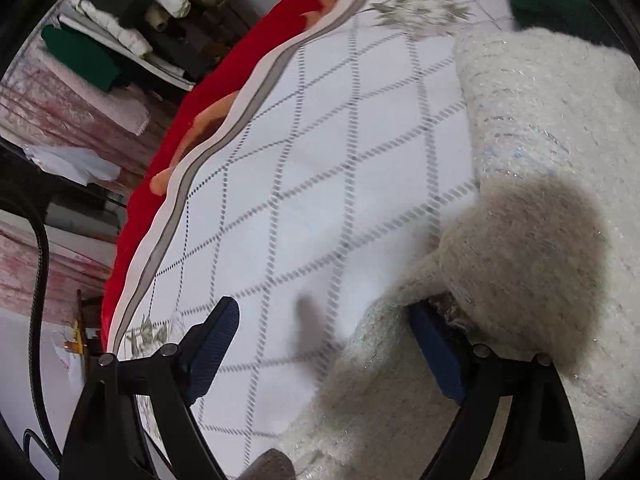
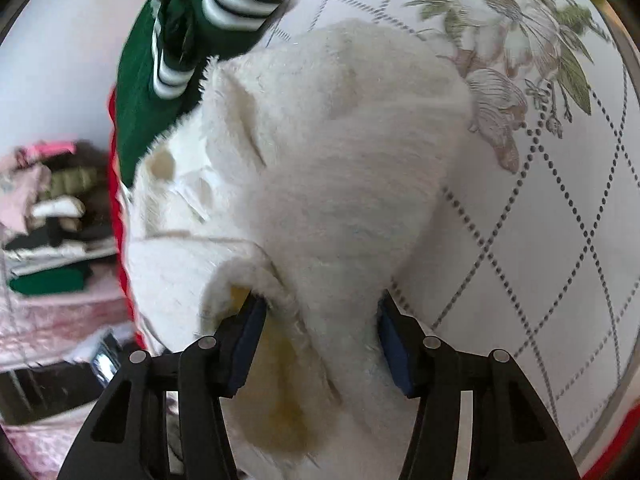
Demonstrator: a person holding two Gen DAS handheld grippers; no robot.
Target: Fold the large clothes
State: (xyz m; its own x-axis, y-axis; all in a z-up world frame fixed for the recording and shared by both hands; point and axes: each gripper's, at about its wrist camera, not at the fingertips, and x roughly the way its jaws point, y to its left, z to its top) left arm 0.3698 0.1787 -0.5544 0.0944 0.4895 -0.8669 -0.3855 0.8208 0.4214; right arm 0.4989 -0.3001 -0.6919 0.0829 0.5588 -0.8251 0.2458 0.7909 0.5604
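Observation:
A fluffy white sweater (image 1: 552,128) lies on a bed with a white sheet (image 1: 304,168) crossed by dotted diamond lines. My left gripper (image 1: 324,340) is open, and its right finger (image 1: 436,344) touches a rolled edge of the sweater while its left finger (image 1: 216,340) is over bare sheet. In the right wrist view the sweater (image 2: 328,168) fills the middle, bunched up. My right gripper (image 2: 320,336) has a thick fold of the sweater between its fingers, which are spread wide around it.
A green garment with white stripes (image 2: 176,56) lies just beyond the sweater. A red blanket edge (image 1: 224,80) runs along the bed's side. Stacked folded clothes (image 1: 152,20) sit on a surface beside the bed. A black cable (image 1: 40,272) hangs at the left.

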